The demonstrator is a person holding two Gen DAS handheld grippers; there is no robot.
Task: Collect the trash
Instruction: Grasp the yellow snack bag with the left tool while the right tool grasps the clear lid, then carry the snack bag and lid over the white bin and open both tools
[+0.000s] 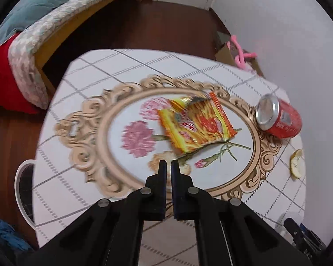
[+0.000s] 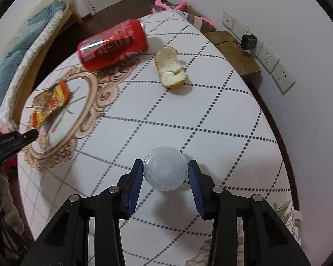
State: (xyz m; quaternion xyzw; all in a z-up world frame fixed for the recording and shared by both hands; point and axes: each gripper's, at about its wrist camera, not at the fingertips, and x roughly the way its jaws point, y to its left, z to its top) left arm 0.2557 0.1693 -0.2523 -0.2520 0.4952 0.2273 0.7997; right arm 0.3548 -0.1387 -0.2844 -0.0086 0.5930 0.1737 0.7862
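An orange and yellow snack wrapper (image 1: 197, 124) lies on the table inside the oval flower print. My left gripper (image 1: 168, 165) is shut and empty, just short of the wrapper's near edge; its tip shows in the right wrist view (image 2: 31, 135). A dented red soda can (image 1: 279, 117) lies on its side to the right, also in the right wrist view (image 2: 113, 44). A piece of bread (image 2: 169, 67) lies beside the can. My right gripper (image 2: 165, 166) is shut on a clear plastic cup (image 2: 165, 168), held above the table.
The table (image 2: 188, 122) has a white cloth with dotted diamond lines. A bed with a blue quilt (image 1: 44, 2) stands at the left. A wooden shelf (image 2: 235, 51) and wall sockets (image 2: 266, 57) are at the right. A white fan (image 1: 24, 188) stands on the floor.
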